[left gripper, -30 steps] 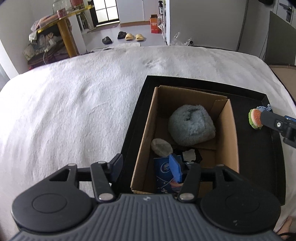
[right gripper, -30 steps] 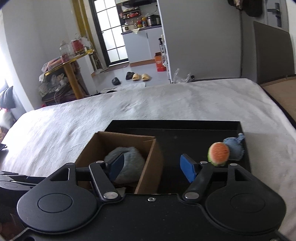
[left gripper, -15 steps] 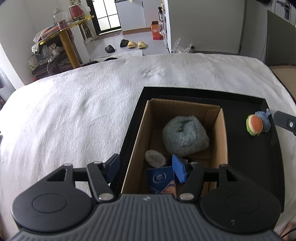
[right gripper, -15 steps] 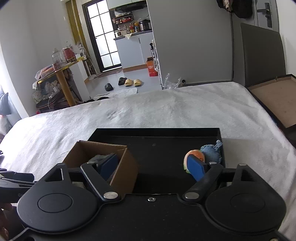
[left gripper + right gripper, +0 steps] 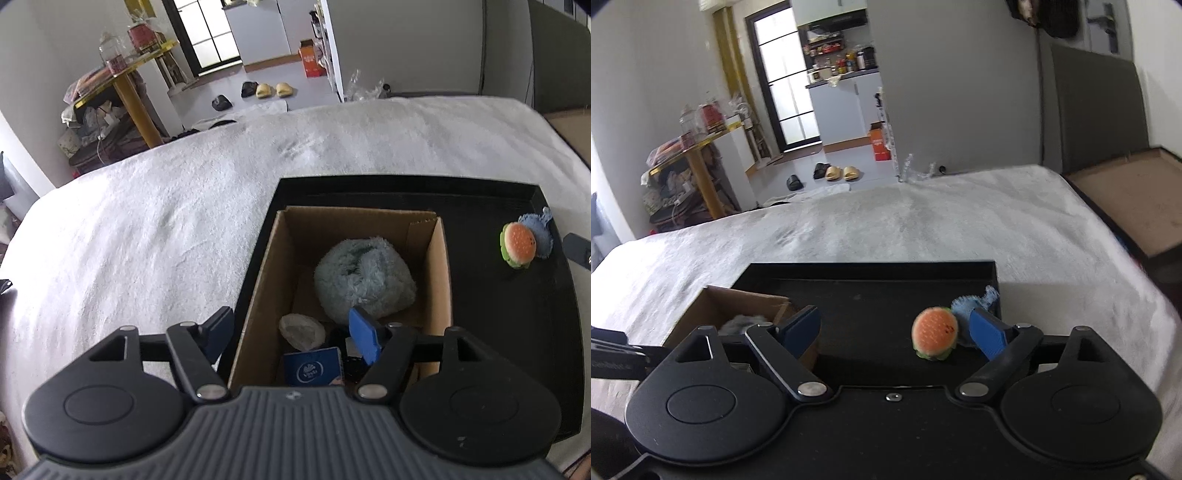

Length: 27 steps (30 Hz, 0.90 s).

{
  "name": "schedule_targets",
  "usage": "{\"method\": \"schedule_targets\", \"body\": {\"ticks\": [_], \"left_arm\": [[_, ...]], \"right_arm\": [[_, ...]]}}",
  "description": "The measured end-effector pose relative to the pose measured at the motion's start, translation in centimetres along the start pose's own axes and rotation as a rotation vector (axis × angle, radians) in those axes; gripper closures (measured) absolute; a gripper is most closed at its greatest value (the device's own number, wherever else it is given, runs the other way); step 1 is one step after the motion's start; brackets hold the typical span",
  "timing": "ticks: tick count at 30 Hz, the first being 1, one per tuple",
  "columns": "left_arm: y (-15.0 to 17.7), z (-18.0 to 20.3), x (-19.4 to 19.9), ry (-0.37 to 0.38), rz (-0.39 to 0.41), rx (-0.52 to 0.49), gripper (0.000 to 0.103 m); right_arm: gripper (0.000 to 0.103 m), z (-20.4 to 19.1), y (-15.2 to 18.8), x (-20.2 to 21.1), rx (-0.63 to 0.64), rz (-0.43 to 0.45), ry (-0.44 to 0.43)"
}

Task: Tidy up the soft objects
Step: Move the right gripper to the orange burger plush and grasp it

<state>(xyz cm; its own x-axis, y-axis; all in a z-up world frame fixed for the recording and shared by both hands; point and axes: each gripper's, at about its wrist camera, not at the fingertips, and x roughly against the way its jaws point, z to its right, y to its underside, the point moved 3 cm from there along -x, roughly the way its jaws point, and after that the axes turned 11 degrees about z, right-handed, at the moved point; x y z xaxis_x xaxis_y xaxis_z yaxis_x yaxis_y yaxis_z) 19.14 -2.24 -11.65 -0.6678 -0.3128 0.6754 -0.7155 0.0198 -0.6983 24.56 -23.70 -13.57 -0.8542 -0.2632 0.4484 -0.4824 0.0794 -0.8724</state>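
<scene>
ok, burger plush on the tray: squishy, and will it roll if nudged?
The burger plush looks fuzzy and stuffed, so probably soft and light. It stands on edge, leaning against the blue plush, so a nudge may tip or roll it. The open right gripper looks wide enough.

bed: white textured cover, fills near view | far left: yellow-legged table, cluttered | far floor: pale tiles, slippers | far centre: dark-framed glass door, daylight | walls: grey
</scene>
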Motion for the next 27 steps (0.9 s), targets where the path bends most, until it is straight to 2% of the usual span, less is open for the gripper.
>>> {"method": "schedule_targets", "body": {"ticks": [3,7,10,15,27], "left_arm": [[-0.3,0.6,-0.4,0.008,-0.010,0.002,0.034],[-0.9,1.2,-1.2,-0.034,0.014,-0.037,0.030],[-1.0,1.3,-2.1,-0.047,-0.008,-0.029,0.029],[-1.0,1.6,-3.7,-0.072,-0.034,-0.052,0.020],[-0.3,2.5,-6.8,-0.101,-0.103,-0.104,0.018]], "right_arm": [[0.016,1.1,1.3,-0.6,-0.026,-0.007,0.017],[0.017,2.3,2.5,-1.8,-0.038,-0.031,0.041],[0.019,2.7,3.0,-2.7,-0.058,-0.034,0.033],[0.027,3.1,4.0,-4.8,-0.073,-0.042,0.041],[0.027,3.6,6.1,-9.0,-0.046,-0.114,0.067]]}}
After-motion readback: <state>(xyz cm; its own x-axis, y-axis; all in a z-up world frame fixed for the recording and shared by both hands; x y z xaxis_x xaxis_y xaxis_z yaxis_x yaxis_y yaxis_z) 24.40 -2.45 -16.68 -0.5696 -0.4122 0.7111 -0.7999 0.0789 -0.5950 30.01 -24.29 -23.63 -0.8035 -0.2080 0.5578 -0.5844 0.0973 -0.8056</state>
